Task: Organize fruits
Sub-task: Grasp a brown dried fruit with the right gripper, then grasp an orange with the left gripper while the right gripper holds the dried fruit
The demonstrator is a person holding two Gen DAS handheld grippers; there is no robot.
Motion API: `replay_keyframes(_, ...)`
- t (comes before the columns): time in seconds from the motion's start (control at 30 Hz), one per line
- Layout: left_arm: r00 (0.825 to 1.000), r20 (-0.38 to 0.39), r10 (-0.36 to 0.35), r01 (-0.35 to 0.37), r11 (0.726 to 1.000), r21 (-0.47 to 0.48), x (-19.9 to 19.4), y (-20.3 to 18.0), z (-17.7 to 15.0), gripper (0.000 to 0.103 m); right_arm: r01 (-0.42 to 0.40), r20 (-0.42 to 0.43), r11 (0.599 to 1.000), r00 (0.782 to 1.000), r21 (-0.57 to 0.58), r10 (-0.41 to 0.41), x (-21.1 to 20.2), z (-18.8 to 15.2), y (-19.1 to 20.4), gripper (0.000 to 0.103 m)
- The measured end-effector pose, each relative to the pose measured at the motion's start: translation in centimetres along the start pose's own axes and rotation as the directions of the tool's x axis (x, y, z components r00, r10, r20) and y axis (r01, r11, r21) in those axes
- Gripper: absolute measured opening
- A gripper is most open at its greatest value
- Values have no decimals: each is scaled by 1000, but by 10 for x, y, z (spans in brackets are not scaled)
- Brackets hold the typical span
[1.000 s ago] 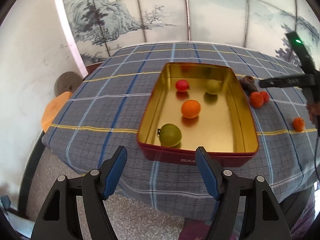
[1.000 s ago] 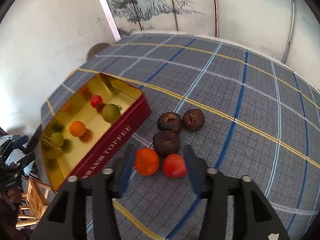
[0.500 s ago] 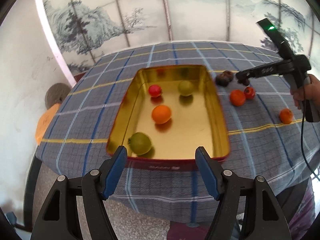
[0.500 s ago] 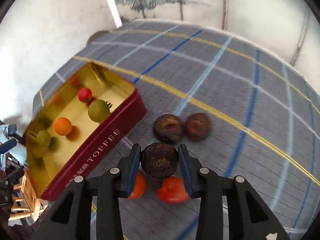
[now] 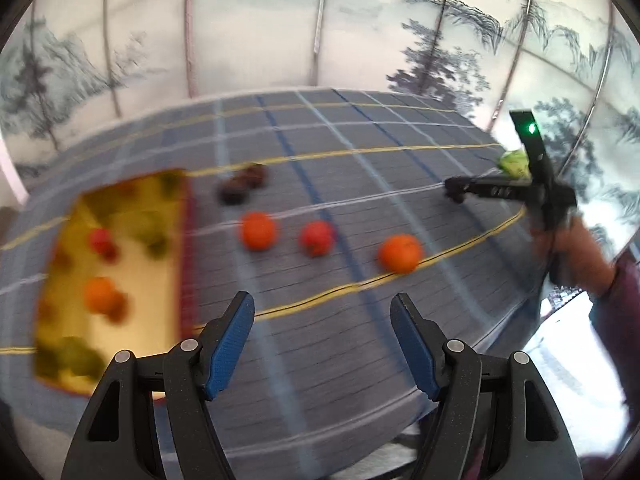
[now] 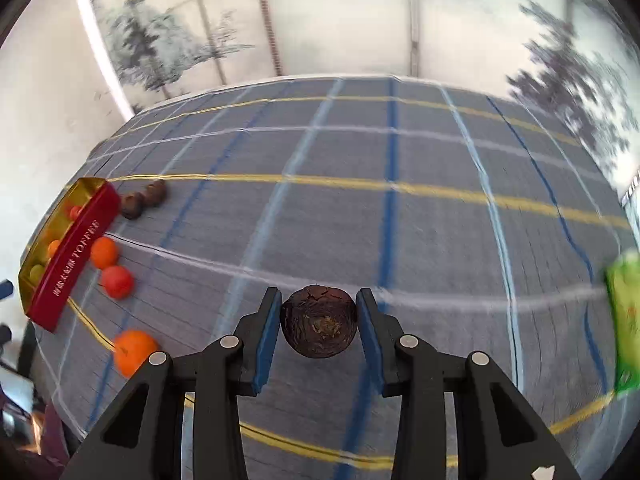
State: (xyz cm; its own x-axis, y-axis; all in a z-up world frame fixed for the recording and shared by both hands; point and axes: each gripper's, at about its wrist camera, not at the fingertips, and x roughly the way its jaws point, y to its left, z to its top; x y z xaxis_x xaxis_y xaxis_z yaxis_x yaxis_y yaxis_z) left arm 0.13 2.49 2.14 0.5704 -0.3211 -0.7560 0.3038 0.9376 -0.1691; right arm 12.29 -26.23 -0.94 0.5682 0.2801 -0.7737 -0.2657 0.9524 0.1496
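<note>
Right at your right gripper [image 6: 319,322], the blue pads are closed against both sides of a dark wrinkled fruit [image 6: 319,322], gripping it across its widest part so the round thing can't roll out, and it rides clear above the plaid cloth [image 6: 400,216]. Your left gripper [image 5: 322,342] hangs with its fingers spread wide and nothing between them, free for a next pick, I'd judge. Just beyond it, three loose fruits sit in a ragged row on the cloth: an orange one [image 5: 401,253], a red one [image 5: 317,237], another orange one [image 5: 258,230]. Behind those, two more dark fruits [image 5: 244,184] huddle touching each other near the tin's corner. Off to the left, the gold-lined toffee tin [image 5: 182,216] holds red, orange and green fruit, blurred here. Far right on the cloth lies a green packet [image 6: 624,316]; you're pointed that way, though whether the dark fruit is meant to go there I can't tell.
</note>
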Motion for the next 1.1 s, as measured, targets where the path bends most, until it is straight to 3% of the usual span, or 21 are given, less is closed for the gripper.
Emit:
replay_keyframes(0.13,997,-18,-81,80,996,-34,34,-30,14,71,-37,33,998,999,58,35,2,-10,-19,36)
replay_keyframes(0.27,999,-48,-5,6,1000,16,73,-54,26,71,-71,59,995,996,72,66,6,-11,-22,36)
replay_keyframes(0.5,995,-100,0,5,998,58,111,-69,23,71,-124,77,988,990,91,117,10,-14,-23,37)
replay_keyframes(0.53,995,-103,-7,13,998,66,116,-70,23,67,-129,76,988,990,91,122,11,-14,-23,38)
replay_keyframes(0.57,993,-116,-27,36,997,75,123,-72,22,45,-133,75,987,989,93,126,11,-14,-23,38)
replay_keyframes(0.6,993,-116,-16,26,996,87,127,-73,21,41,-139,76,986,988,97,132,11,-14,-24,38)
replay_keyframes(0.7,996,-86,1,9,993,116,126,-78,15,40,-156,72,982,986,110,149,12,-15,-27,39)
replay_keyframes(0.87,996,-72,-44,46,999,23,107,-70,10,40,-151,60,983,988,109,145,15,-14,-26,39)
replay_keyframes(1.1,998,-37,-53,52,998,-40,62,-57,8,40,-132,56,986,990,102,127,15,-14,-23,37)
